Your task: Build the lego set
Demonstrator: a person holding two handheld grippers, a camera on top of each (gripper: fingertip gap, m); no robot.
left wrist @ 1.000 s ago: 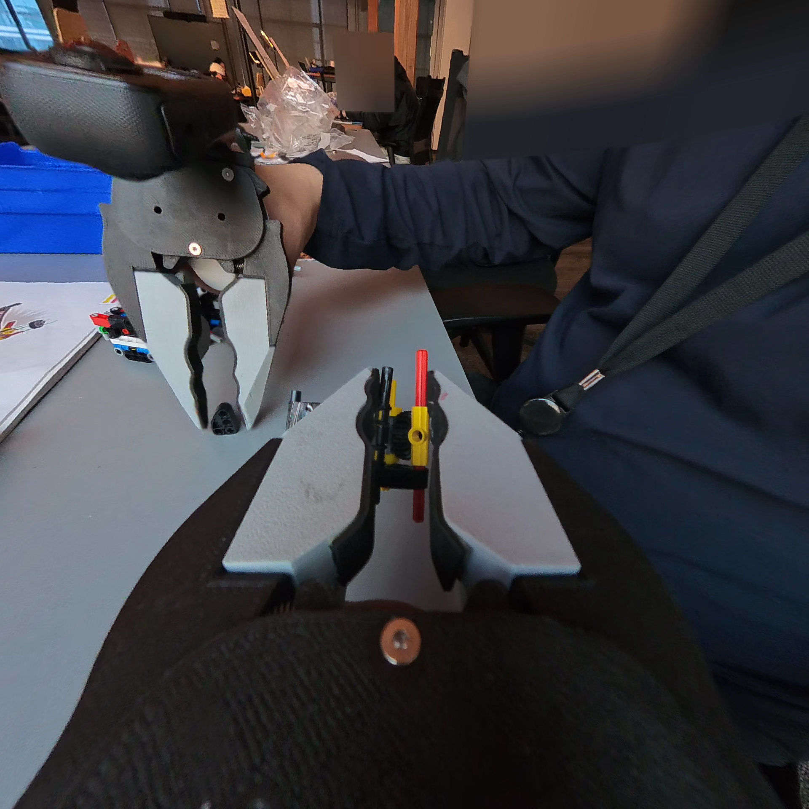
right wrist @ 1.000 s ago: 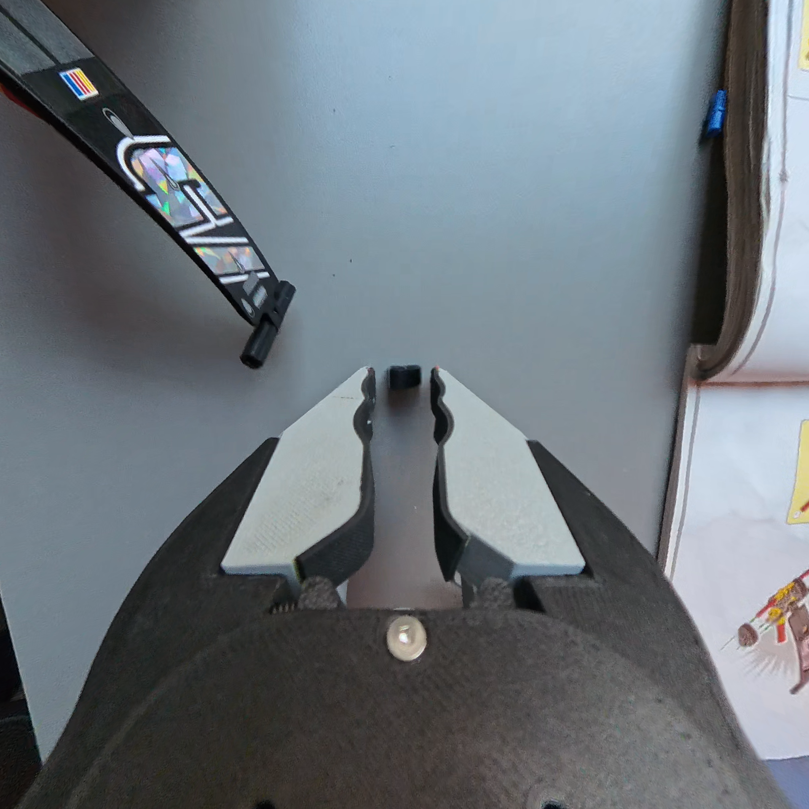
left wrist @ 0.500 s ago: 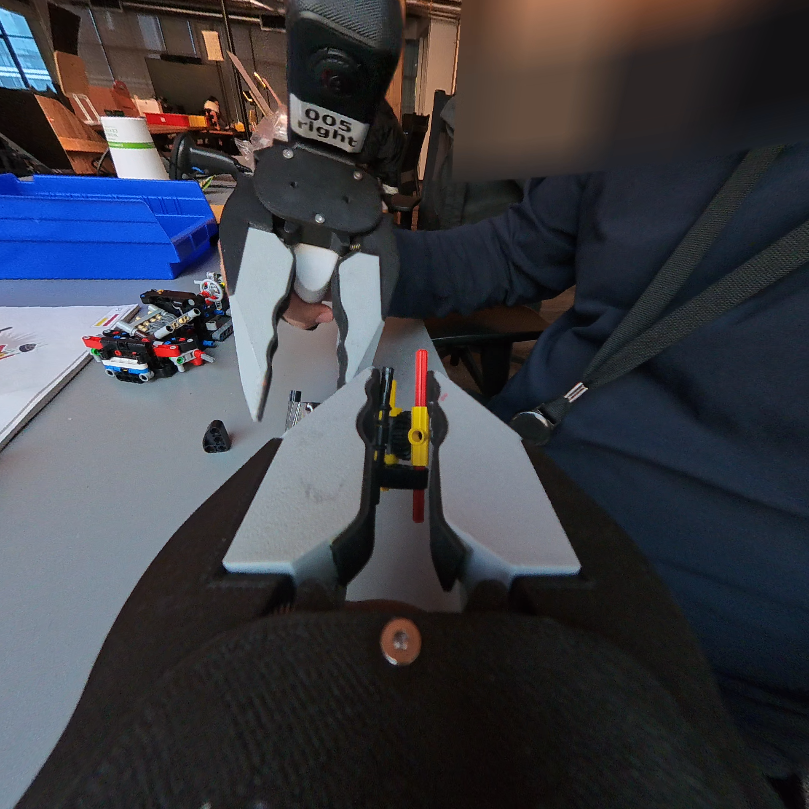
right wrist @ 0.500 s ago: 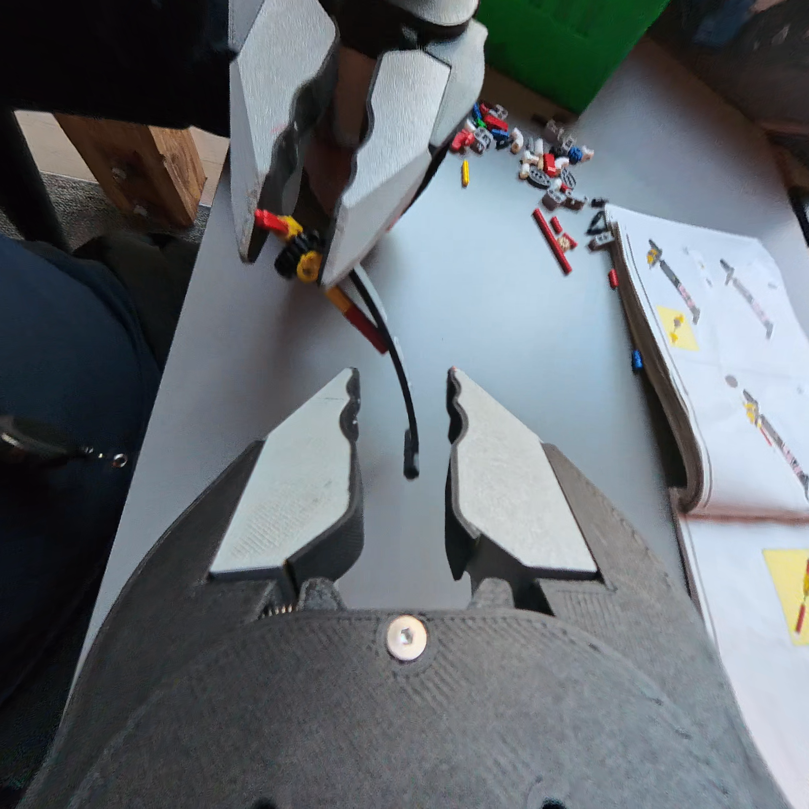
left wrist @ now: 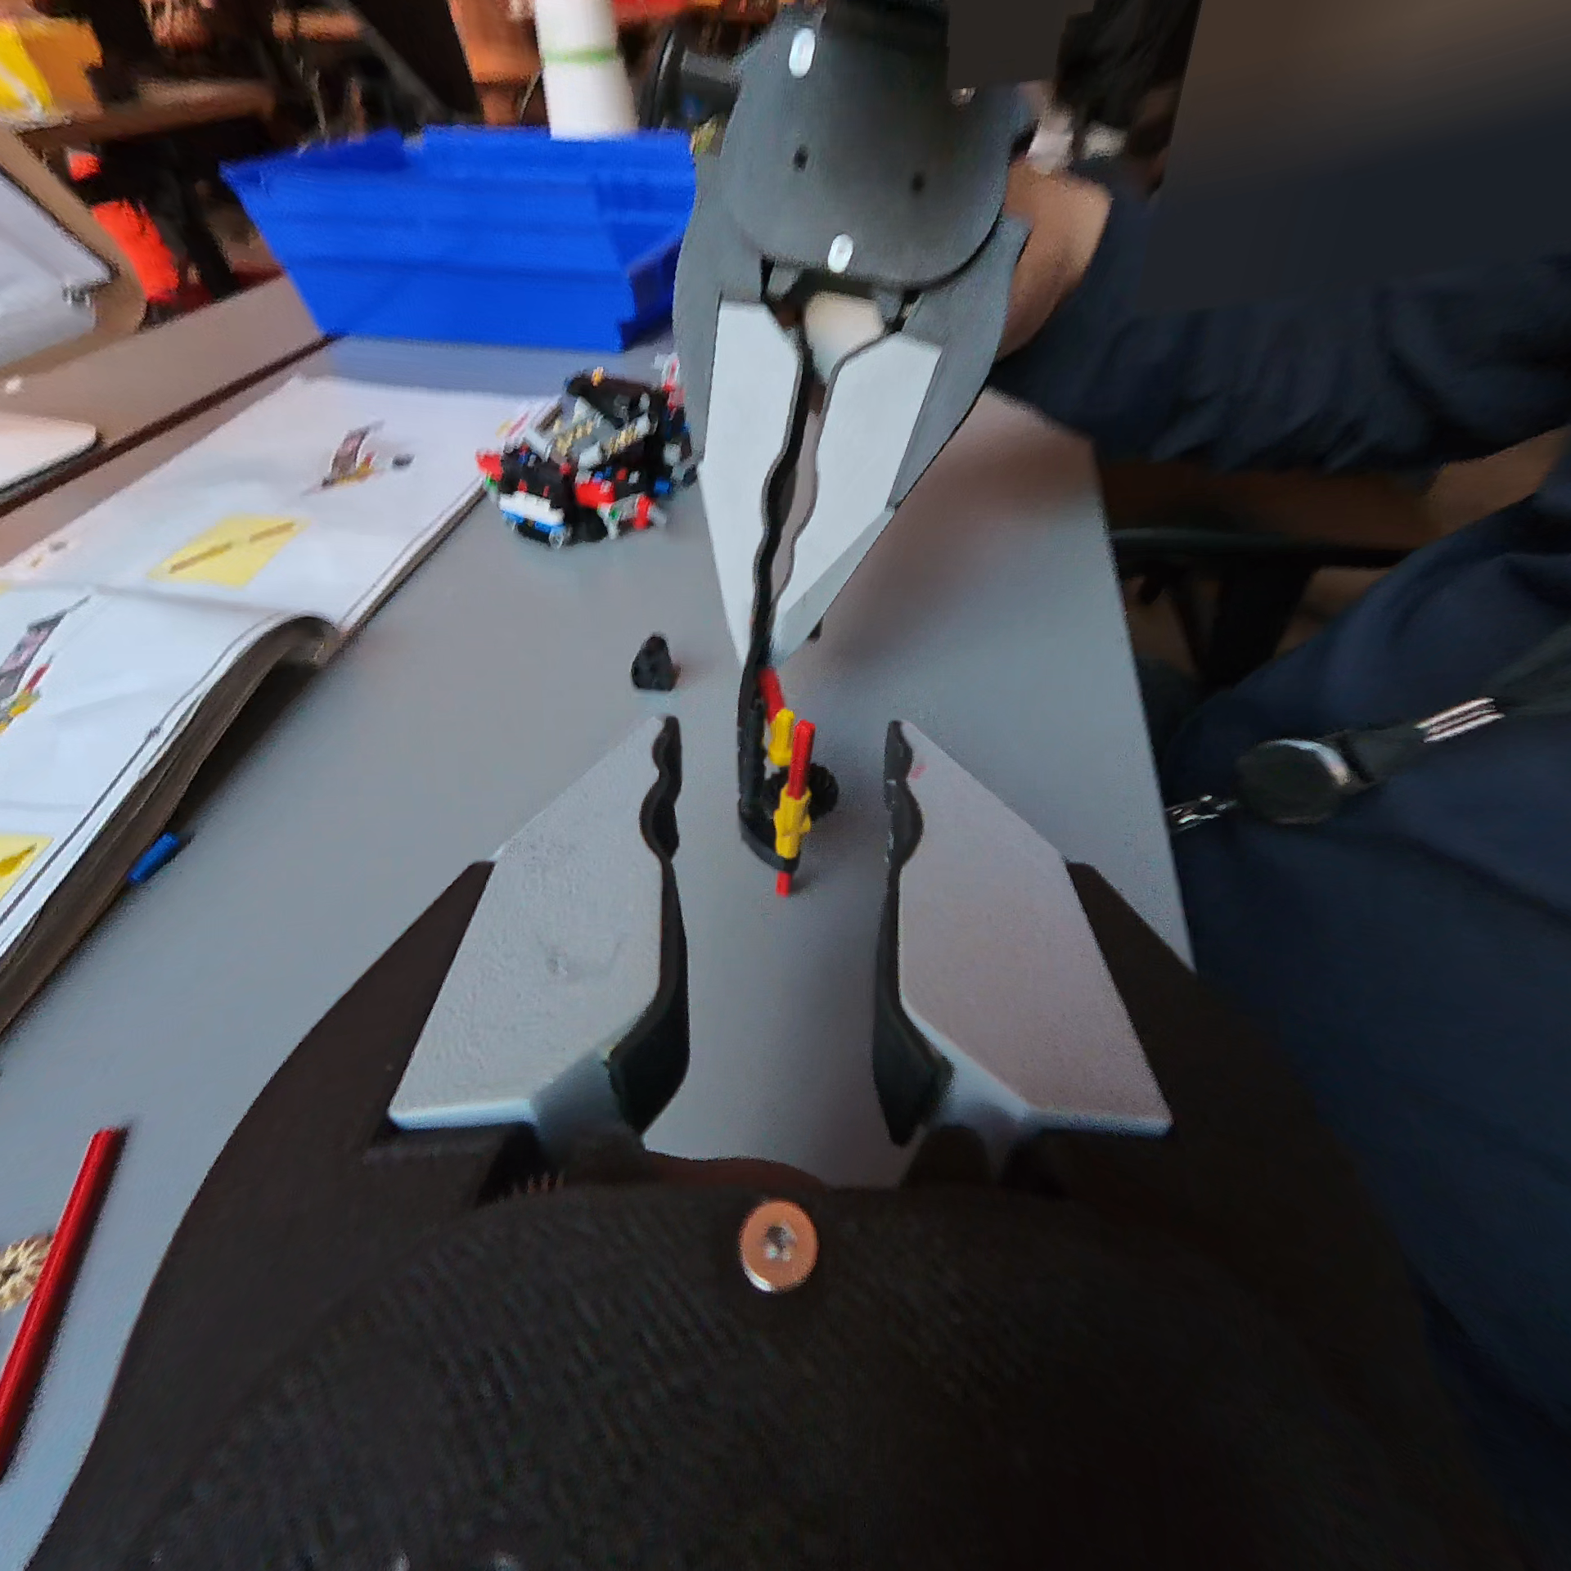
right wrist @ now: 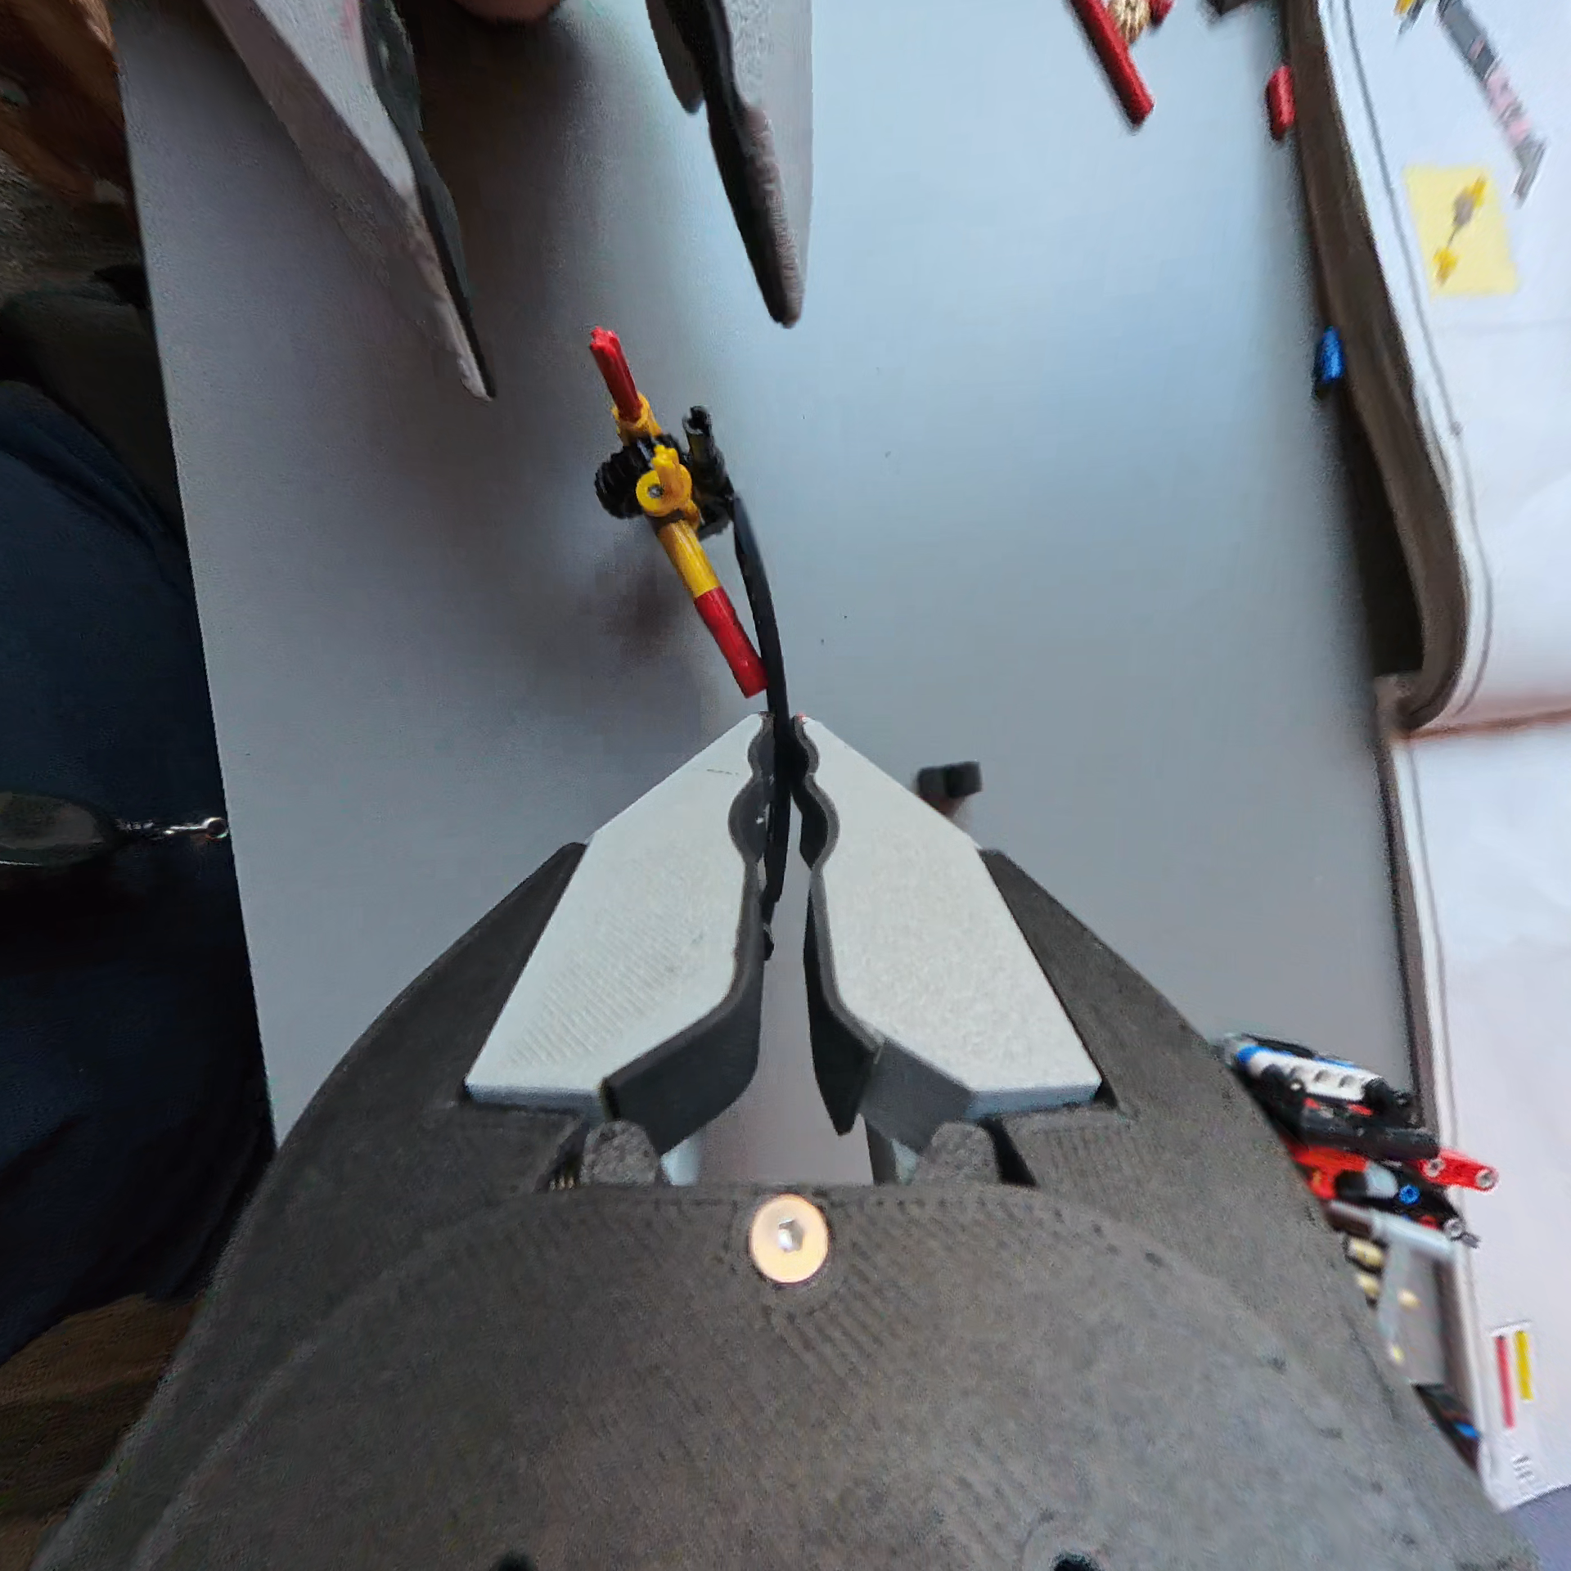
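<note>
The right gripper point(right wrist: 784, 723) is pinching a thin, flexible black plastic hose point(right wrist: 765, 612) between its dark wavy pads point(right wrist: 748, 816), the jaws closed down tight on it with the hose running back through the slot between them. Dangling from the far end of that hose is a small toy-brick assembly point(right wrist: 659, 493), made of a red cross-section axle, yellow connectors and a black gear, and it is hanging just above the flat grey table point(right wrist: 1063, 425). The left gripper point(left wrist: 775, 765) is standing with its jaws spread wide and gripping nothing; the assembly point(left wrist: 786, 799) is sitting in the open gap between its fingertips point(left wrist: 586, 859), clear of both pads, with grey table showing on either side of it. Seen from the left wrist, the right gripper point(left wrist: 769, 655) is coming down from above and beyond the assembly, its tips just over the red axle. A small black brick piece point(left wrist: 653, 663) is lying on the table just to the left of the assembly, a partly built black, red and blue brick model point(left wrist: 595, 459) is resting farther beyond it, an open white instruction booklet point(left wrist: 212, 578) is spreading out well to its left, and a blue plastic bin point(left wrist: 476, 229) is standing behind the model.
</note>
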